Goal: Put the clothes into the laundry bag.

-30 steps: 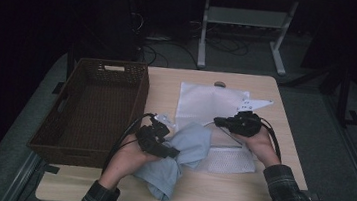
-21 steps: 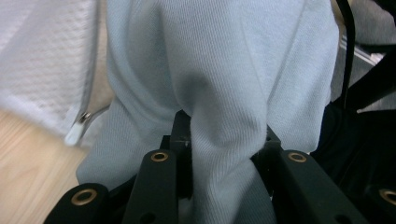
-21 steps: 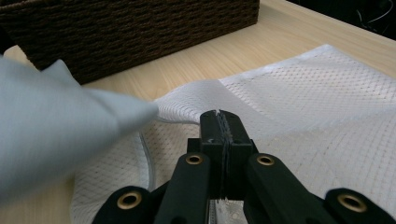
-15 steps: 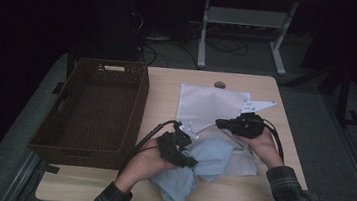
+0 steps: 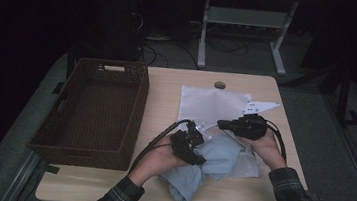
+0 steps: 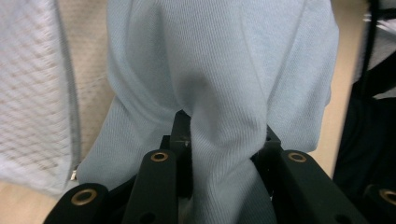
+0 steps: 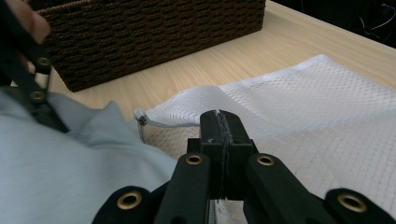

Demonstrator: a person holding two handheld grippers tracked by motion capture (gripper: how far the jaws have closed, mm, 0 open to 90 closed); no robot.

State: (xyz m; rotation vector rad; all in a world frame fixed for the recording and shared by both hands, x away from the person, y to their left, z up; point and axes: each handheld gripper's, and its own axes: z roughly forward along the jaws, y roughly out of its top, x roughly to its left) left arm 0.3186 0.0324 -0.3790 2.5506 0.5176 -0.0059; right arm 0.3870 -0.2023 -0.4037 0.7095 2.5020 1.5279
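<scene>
- Since the earlier high-view pictures, the left gripper (image 5: 192, 147) has travelled toward 3 o'clock across the table (image 5: 166, 104), dragging the light blue garment (image 5: 210, 161) with it, so the cloth now bunches against the white mesh bag (image 5: 211, 104). The right gripper (image 5: 236, 126) has stayed roughly where it was.
- Left gripper (image 6: 219, 154): jaws narrow and clamped on a pinched fold of the garment (image 6: 224, 74), which rises between them in the left gripper view.
- Right gripper (image 7: 223, 135): jaws pressed together. They appear to pinch the edge of the mesh bag (image 7: 299, 102), though the closing line itself hides whether mesh is caught.
- Garment position: at 6 o'clock on the table, its upper part lying over the near edge of the bag, its lower part hanging toward the table's front edge.
- Bag position: flat at the table's centre toward 1 o'clock; its mouth with the zip end (image 7: 142, 120) faces the garment (image 7: 60, 158).
- Wicker basket (image 5: 95, 107): at 9 o'clock, nothing visible in it.
- Judged progress: the work appears to be loading the garment into the bag. Gripping and bringing the cloth to the bag's mouth look done.
- Outstanding, as judged: lifting the mouth open, feeding the whole garment in and closing the zip. Almost all the cloth is outside the bag.
</scene>
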